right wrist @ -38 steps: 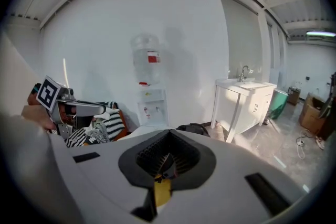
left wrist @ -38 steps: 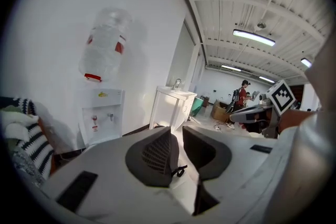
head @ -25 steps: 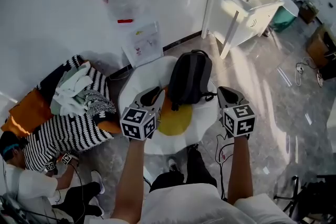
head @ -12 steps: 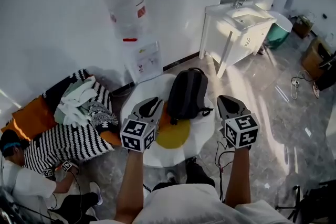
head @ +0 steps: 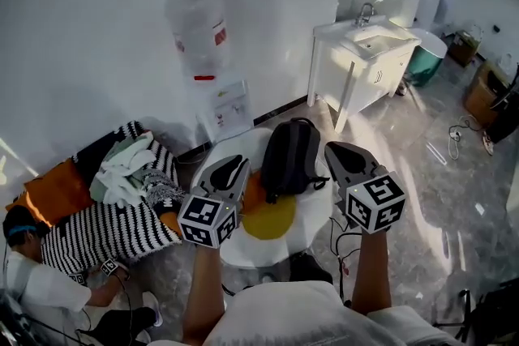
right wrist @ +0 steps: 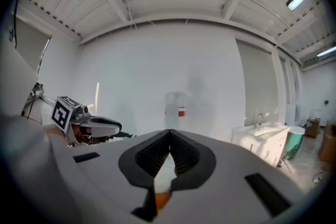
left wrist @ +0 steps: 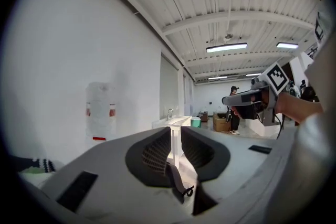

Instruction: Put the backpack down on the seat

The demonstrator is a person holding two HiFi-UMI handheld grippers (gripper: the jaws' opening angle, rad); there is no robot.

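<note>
A black backpack (head: 288,158) lies on the round white seat (head: 316,211), its lower end next to a yellow cushion (head: 268,216). My left gripper (head: 231,168) hangs over the seat's left side, just left of the backpack and not touching it. In the left gripper view its jaws (left wrist: 176,131) stand a narrow slit apart with nothing between them. My right gripper (head: 336,154) hovers close to the backpack's right edge. The right gripper view shows its tips (right wrist: 169,132) pressed together and empty.
A water dispenser (head: 203,36) stands against the wall behind the seat. A white sink cabinet (head: 365,53) and a teal bin (head: 426,61) are at the back right. A striped blanket with clothes (head: 113,207) lies left, with a person (head: 32,279) on the floor beside it. Cables (head: 466,126) trail at the right.
The backpack has stayed on the seat. The view has drawn back and tilted up, so more of the wall shows. Both grippers remain beside the backpack, apart from it.
</note>
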